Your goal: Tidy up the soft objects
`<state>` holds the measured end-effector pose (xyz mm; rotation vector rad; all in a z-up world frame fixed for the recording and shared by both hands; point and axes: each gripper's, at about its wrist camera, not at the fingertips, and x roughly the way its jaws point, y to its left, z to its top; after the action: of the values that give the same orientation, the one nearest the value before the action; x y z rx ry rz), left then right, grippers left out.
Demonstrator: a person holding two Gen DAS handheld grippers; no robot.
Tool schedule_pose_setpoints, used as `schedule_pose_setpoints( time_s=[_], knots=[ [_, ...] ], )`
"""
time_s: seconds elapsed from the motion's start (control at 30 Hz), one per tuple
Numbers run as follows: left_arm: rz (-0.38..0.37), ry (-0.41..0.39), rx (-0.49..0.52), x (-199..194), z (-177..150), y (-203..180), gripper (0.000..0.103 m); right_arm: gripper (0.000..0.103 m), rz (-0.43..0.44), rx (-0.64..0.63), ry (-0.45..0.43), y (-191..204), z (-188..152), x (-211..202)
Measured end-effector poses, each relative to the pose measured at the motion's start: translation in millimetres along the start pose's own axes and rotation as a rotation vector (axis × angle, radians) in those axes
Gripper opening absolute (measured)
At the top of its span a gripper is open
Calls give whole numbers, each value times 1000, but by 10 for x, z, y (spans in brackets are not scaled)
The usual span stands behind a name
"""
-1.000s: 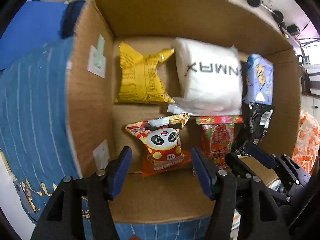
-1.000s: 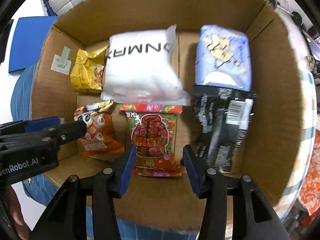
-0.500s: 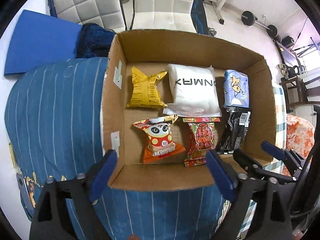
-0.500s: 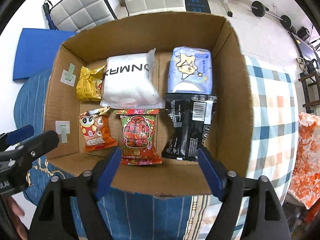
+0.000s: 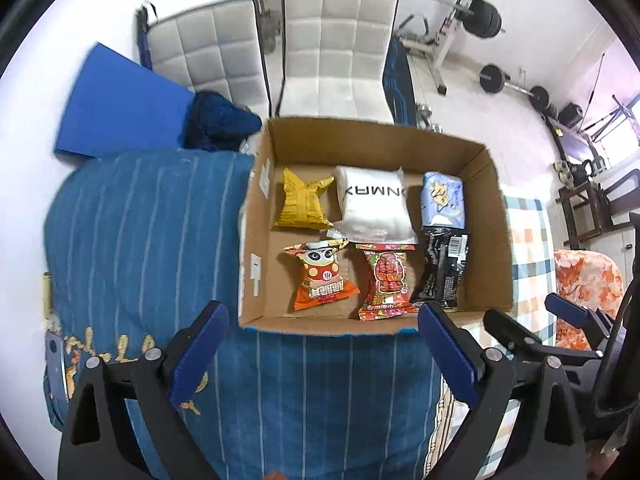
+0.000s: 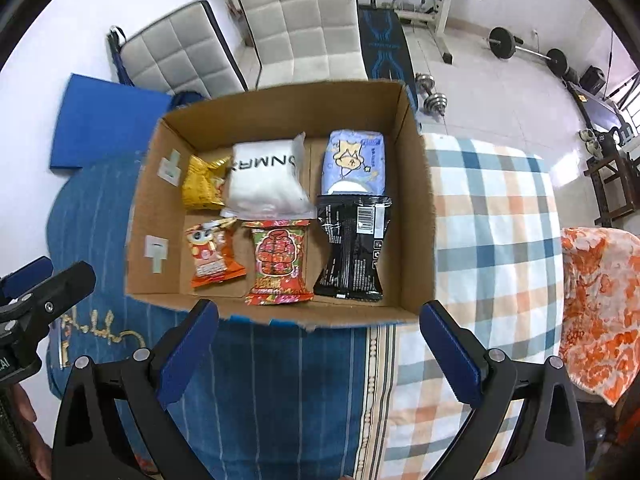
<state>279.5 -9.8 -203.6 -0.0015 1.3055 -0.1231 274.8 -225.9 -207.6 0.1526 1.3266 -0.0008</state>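
A cardboard box [image 5: 496, 216] [image 6: 416, 200] sits on a bed and holds several soft packs in two rows. Back row: yellow bag [image 5: 302, 200] [image 6: 202, 186], white pack [image 5: 374, 204] [image 6: 266, 184], light blue pack [image 5: 444, 200] [image 6: 354, 164]. Front row: orange panda bag [image 5: 322, 278] [image 6: 212, 256], red bag [image 5: 386, 280] [image 6: 278, 264], black bag [image 5: 442, 268] [image 6: 352, 252]. My left gripper [image 5: 322, 352] is open and empty, above the box's near edge. My right gripper [image 6: 320, 348] is open and empty, likewise high above the near edge.
The bed has a blue striped cover [image 5: 132, 240] at left and a checked blanket [image 6: 496, 220] at right, with an orange floral cloth [image 6: 600, 300] at the far right. White padded chairs [image 6: 304, 20], a blue mat [image 5: 120, 108] and gym weights [image 6: 520, 48] stand behind.
Both grippers have pulled up and back out of the box and opened wider. The whole box and room now show. The packs have not moved.
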Motion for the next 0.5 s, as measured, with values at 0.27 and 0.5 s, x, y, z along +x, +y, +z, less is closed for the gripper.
schedule_pose_setpoints(
  time_s=[0.27, 0.5],
  knots=[
    [37, -172, 4, -901, -478, -94, 97, 102, 47, 6, -122, -97, -487, -929],
    [81, -285, 32, -1565, -811, -220, 97, 102, 58, -19, -233, -68, -941, -1684]
  ],
)
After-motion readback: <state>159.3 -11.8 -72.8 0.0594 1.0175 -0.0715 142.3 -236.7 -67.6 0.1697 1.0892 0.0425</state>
